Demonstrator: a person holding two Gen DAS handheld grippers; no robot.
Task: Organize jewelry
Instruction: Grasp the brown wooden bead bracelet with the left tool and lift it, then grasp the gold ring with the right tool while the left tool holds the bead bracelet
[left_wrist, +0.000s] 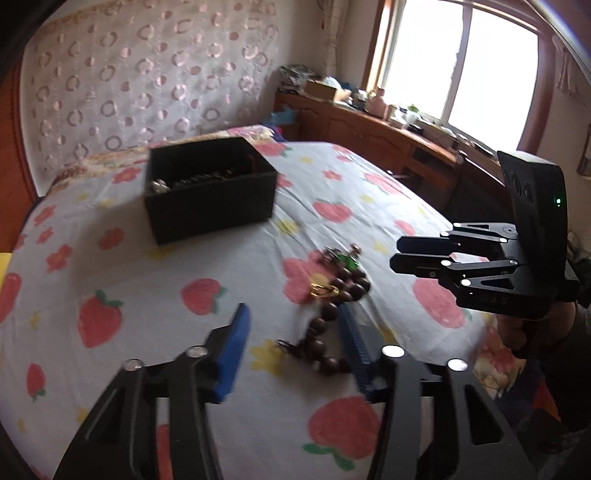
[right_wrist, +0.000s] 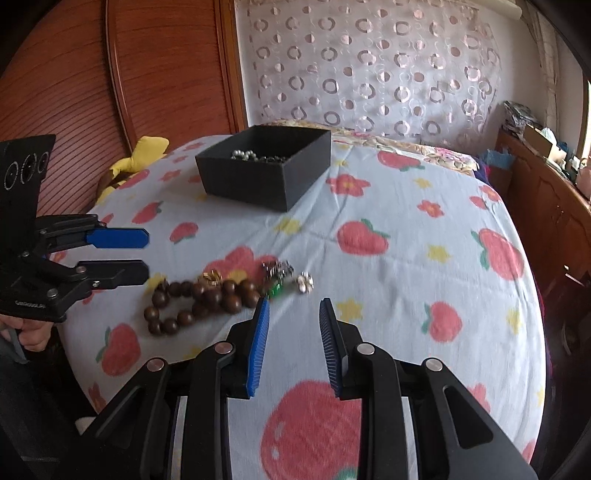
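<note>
1. Jewelry is seen in two places on the bed (right_wrist: 406, 258): some is loose on the strawberry-print sheet, and some is held in a black box (right_wrist: 266, 177) farther back, well apart from the loose pile.
2. At the left edge of the right wrist view, the left gripper (right_wrist: 146, 254) is held by a hand (right_wrist: 31, 334); its jaws are spread, nothing is pinched between them, and they are raised above the sheet just left of the beads.
3. A string of brown wooden beads (right_wrist: 199, 299) is coiled on the sheet, with a gold ring (right_wrist: 211, 277) lying on its upper edge.
4. Just right of the beads, a green piece (right_wrist: 275, 290) and a small silver piece (right_wrist: 304, 282) are found touching or nearly touching; the tangle there is blurred.
5. In the box, pearl-like beads (right_wrist: 243, 154) and a dark chain are visible.
6. The right gripper (right_wrist: 293, 306) is placed near the green piece, its blue pads (right_wrist: 258, 343) parted with only sheet seen between them; nothing is gripped.
7. In the left wrist view, the beads are seen between the left gripper's spread pads, but no pad is pressed on them.
8. A curtain (right_wrist: 369, 66) with ring patterns is hung behind the bed.
</note>
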